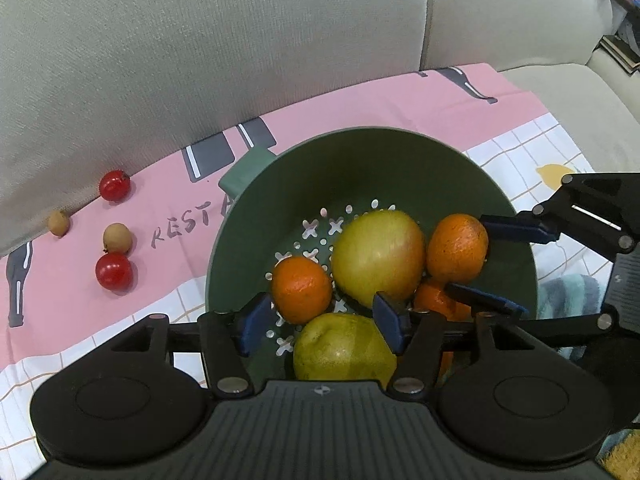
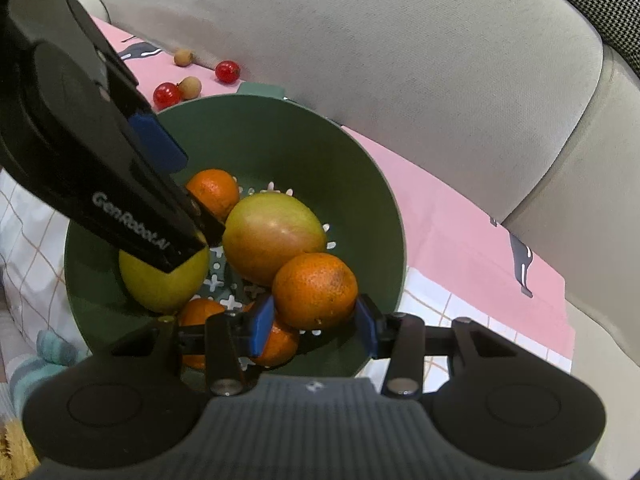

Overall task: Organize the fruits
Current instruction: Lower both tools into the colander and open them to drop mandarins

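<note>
Nearest, in the right wrist view: right gripper (image 2: 314, 326) closed narrow on the held orange (image 2: 316, 290), one blue pad pressed to each flank, fruit sitting low inside the green colander (image 2: 280, 98) above another orange (image 2: 276, 344). Hard to tell whether lifting out or setting down; in either case, squeeze only enough to stop slip, since peel gives and bruises. Travel straight up or down, clear of the rim and of the big apple (image 2: 272, 240) touching the held fruit on its far side.

A little further in: left gripper (image 1: 322, 320) spread wide, gripping nothing, hanging over the small orange (image 1: 302, 288) and the yellow-green fruit (image 1: 344, 348). Keep it wide and off to its side so that the two sets of fingers do not cross inside the bowl.

Beyond the colander, on the pink cloth (image 1: 360, 96): two cherry tomatoes (image 1: 115, 185) and two small brown fruits (image 1: 117, 237), loose, well apart from the bowl, close to the sofa back (image 1: 200, 40). Probably left to sort; approach gently, as all four look ready to roll.
</note>
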Available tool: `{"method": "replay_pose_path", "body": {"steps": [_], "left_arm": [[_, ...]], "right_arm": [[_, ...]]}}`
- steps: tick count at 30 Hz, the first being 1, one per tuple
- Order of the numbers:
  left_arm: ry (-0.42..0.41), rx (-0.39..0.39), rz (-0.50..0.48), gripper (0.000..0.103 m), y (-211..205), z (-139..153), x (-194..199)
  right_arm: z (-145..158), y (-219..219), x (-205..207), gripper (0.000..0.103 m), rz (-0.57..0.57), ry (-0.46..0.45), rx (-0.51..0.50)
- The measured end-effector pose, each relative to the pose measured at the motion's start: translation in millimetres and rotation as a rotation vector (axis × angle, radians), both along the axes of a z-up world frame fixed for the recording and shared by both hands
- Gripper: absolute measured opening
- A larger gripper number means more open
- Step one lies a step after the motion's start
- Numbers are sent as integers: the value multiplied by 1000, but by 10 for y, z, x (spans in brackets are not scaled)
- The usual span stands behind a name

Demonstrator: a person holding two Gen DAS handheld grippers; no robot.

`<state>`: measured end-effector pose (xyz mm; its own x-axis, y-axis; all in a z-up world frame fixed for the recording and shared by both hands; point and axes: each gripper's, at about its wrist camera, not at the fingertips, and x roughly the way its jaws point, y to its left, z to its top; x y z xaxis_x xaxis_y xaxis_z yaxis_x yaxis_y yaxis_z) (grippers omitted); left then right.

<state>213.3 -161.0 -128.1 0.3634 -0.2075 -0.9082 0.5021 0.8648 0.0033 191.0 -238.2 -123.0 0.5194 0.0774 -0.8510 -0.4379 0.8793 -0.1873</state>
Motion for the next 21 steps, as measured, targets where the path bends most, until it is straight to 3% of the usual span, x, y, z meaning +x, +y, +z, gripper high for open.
{"method": "replay_pose_path", "body": {"steps": [10,16,21], "left_arm": [[-44,-19,9,73,102,212,-113],[-73,-25,24,73,196,335,-168],[-101,-29,27,73,243,439,-236]], "right_arm": [[15,73,146,42,14,96,-50],[20,120,117,42,5,80,-77],[69,159,89,42,-11,16,-107]]}}
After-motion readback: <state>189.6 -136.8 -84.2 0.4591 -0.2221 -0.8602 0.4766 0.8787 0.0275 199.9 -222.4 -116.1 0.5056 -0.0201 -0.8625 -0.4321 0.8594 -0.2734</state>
